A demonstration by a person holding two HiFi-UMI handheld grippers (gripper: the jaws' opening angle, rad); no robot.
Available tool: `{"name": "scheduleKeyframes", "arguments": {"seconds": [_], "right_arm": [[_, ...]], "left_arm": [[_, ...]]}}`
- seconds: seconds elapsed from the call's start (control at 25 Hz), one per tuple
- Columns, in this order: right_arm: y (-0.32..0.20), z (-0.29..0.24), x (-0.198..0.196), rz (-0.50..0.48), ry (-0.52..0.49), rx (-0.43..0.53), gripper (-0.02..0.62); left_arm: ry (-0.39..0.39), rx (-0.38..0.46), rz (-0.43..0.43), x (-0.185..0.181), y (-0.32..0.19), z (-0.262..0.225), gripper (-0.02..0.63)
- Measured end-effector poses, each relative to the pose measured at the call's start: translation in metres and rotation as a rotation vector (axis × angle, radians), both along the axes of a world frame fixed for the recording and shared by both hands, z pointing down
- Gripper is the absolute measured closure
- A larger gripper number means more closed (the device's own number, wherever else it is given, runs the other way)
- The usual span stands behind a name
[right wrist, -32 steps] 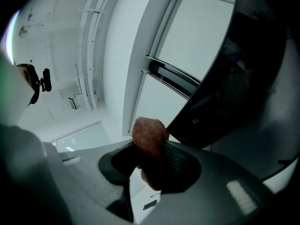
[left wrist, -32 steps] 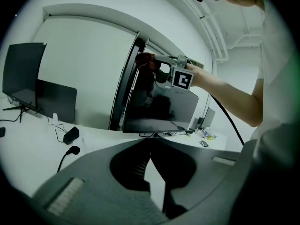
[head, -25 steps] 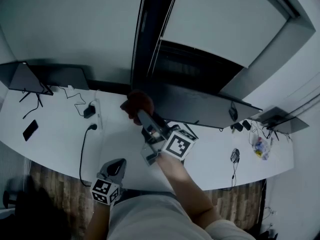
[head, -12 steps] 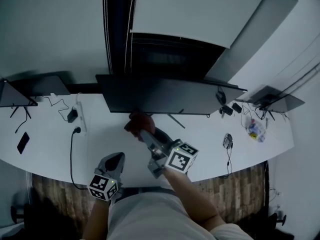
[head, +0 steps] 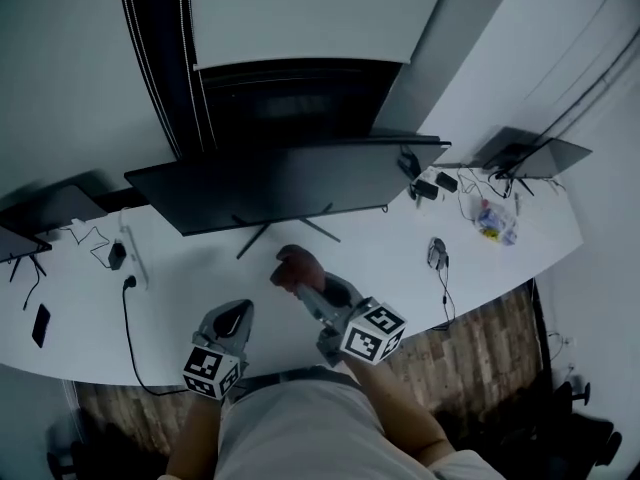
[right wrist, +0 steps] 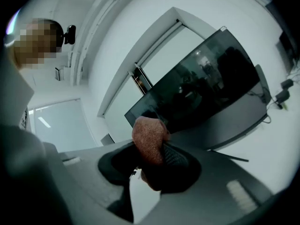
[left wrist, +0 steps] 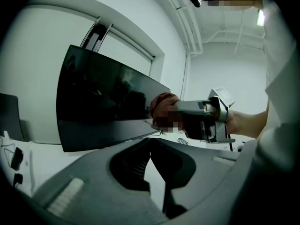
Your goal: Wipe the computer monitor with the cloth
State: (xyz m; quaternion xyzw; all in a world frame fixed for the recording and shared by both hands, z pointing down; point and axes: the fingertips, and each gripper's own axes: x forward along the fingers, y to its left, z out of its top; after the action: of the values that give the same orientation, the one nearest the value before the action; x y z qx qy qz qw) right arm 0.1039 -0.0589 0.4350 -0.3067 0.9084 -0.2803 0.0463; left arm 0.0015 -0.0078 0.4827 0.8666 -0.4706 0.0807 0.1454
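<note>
Fingers [head: 312, 294] of the right gripper [head: 300, 279] clench a reddish cloth [head: 292, 266] over the desk's [head: 200, 268] near edge, short of the monitor [head: 280, 183]. The left gripper [head: 235, 318] sits low beside it. Left gripper view: jaws pressed together, empty. Right gripper view: the cloth is bunched in a small pinch. Risks: bare jaw tips could scrape the screen, or a hard push could rock the thin stand [head: 320, 230].

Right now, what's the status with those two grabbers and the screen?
Right gripper shut on cloth. Left gripper shut, empty. Cloth short of monitor, not touching. Nothing between them.
</note>
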Motion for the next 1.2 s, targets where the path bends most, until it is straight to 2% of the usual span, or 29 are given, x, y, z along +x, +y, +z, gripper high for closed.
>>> {"name": "scheduleKeyframes", "arguments": {"seconds": [0.24, 0.64, 0.88, 1.2], "right_arm": [[0.02, 0.023, 0.051, 0.085, 0.176, 0.064, 0.469], [0.061, 0.048, 0.123, 0.225, 0.321, 0.067, 0.469], [0.071, 0.047, 0.147, 0.278, 0.387, 0.109, 0.469], [0.073, 0.043, 0.158, 0.301, 0.438, 0.125, 0.469]], "left_arm": [[0.006, 0.02, 0.084, 0.035, -0.007, -0.007, 0.596], [0.009, 0.031, 0.22, 0.08, -0.009, -0.007, 0.595], [-0.008, 0.056, 0.297, 0.098, -0.008, -0.01, 0.595], [-0.003, 0.063, 0.329, 0.109, -0.012, -0.015, 0.594]]}}
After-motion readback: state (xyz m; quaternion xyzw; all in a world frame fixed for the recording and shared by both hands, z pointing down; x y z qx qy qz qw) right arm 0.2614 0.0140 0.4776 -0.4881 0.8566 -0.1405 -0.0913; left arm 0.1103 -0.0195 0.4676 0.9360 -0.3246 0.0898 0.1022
